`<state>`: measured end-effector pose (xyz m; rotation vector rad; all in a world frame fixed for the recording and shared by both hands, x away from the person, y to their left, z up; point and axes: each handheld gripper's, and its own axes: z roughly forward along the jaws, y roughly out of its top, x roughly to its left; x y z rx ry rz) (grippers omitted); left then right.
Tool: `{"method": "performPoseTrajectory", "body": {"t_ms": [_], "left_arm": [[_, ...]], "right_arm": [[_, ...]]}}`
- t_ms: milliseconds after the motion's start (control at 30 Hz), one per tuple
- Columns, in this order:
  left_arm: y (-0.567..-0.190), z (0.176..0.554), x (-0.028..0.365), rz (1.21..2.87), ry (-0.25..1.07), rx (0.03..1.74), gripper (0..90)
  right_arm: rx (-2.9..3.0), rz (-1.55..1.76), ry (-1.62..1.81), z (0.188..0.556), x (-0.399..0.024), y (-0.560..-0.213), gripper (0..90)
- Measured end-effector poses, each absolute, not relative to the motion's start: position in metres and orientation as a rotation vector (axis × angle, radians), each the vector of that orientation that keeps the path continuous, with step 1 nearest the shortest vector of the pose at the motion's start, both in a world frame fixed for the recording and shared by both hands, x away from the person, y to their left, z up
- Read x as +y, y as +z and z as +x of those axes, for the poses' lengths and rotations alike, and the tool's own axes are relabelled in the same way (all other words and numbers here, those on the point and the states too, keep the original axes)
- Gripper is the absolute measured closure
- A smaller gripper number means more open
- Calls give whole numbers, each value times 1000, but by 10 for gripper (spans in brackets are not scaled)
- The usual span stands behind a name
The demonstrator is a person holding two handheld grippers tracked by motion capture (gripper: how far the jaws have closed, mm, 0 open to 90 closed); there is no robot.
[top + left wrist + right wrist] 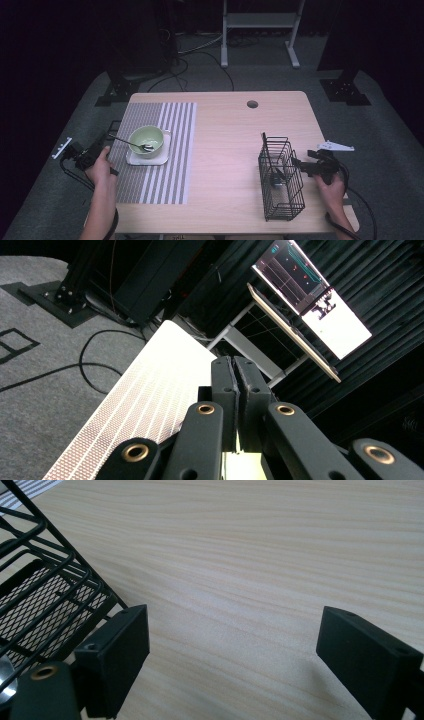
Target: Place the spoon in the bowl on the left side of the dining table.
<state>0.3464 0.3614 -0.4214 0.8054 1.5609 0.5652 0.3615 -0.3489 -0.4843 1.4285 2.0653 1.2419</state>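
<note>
A pale green bowl sits on a white square plate on the striped placemat. A spoon rests in the bowl, its handle reaching left toward my left gripper. In the left gripper view that gripper has its jaws pressed together and tilted upward, and I see nothing between them. My right gripper is beside the right wall of a black wire basket. In the right gripper view it stands wide open over bare wood, with the basket at its left.
A small metal item lies inside the basket. The wooden table has a cable hole near its far edge. Cables and stand feet lie on the grey floor beyond it.
</note>
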Motion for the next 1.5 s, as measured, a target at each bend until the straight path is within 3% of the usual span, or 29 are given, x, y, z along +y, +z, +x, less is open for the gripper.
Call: {"method": "performPoseTrajectory", "body": {"t_ms": [367, 1067, 1500], "left_arm": [[-425, 348, 360, 810, 561, 1567, 872], [-432, 337, 361, 870, 602, 1571, 670], [-437, 322, 355, 948, 587, 1521, 607]], "right_arm": [[2063, 1429, 1248, 362, -349, -484, 126], [2066, 1420, 1244, 362, -349, -484, 126], [2065, 1423, 1235, 362, -348, -484, 126]]}}
